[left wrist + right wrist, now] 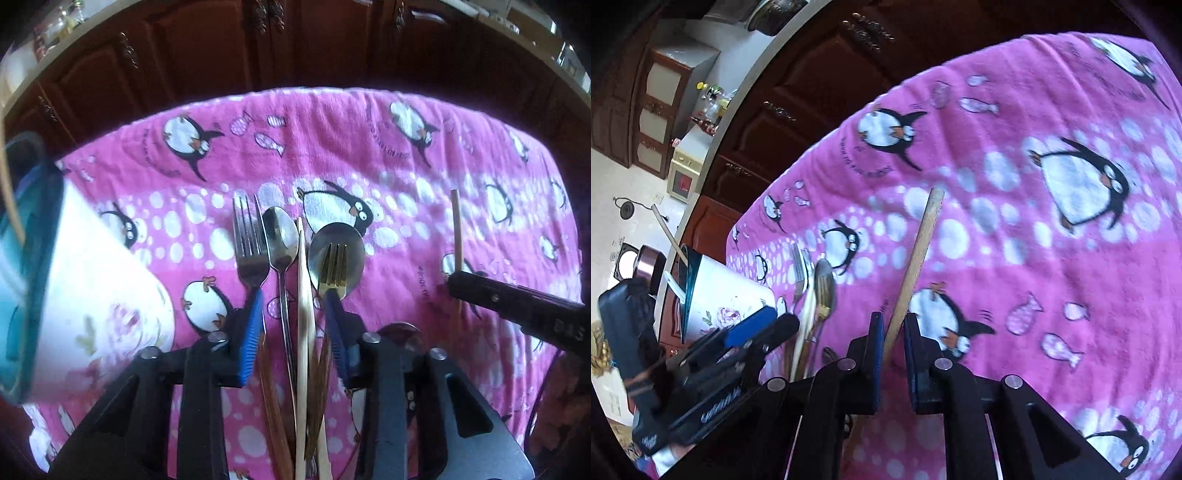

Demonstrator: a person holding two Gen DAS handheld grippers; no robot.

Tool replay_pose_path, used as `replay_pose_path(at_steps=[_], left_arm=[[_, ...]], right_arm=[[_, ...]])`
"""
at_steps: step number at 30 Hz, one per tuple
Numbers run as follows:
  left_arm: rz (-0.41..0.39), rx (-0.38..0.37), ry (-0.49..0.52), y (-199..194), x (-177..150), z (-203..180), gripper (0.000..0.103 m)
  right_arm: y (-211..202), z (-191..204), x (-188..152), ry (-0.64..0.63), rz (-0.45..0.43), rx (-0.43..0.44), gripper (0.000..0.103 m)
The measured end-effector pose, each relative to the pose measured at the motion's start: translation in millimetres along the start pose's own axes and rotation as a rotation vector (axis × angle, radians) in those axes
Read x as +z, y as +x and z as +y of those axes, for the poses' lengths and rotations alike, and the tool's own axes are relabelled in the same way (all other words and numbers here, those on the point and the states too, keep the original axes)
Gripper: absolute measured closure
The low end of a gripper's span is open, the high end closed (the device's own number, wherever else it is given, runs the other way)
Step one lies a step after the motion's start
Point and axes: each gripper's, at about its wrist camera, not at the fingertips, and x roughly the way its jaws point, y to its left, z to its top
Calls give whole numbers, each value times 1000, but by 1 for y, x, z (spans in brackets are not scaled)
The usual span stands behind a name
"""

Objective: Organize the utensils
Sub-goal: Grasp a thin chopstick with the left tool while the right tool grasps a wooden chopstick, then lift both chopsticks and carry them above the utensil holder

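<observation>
Right claw [892,328] apparently pinches chopstick [916,258]; cutlery [288,258] beside.

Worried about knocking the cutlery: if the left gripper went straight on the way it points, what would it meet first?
Probably the utensil bundle lying between the left gripper fingers, chopsticks and spoon handle first; beneath them the pink cloth. Depth is unclear.

Pink penguin blanket [369,147], dark wooden cabinets [207,48]; kettle [626,209]
</observation>
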Motion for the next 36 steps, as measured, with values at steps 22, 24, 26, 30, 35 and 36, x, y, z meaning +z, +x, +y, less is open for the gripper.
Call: replay_pose_path(at_steps=[22, 24, 26, 30, 35, 36], left_arm=[[-30, -108, -65, -28, 1, 23, 99], [-57, -128, -64, -44, -4, 24, 100], [-84, -153, -71, -61, -10, 29, 100], [-133, -186, -84, -92, -24, 35, 100], [-191, -211, -102, -127, -43, 40, 100], [-202, -215, -102, -134, -47, 42, 100]], right_arm=[[-1, 30, 25, -122, -62, -68, 92], [-12, 40, 21, -151, -86, -65, 93], [-26, 51, 15, -178, -113, -60, 93], [-49, 70, 2, -221, -150, -54, 94], [-69, 96, -15, -283, -179, -47, 95], [-71, 101, -16, -292, -182, -48, 95]])
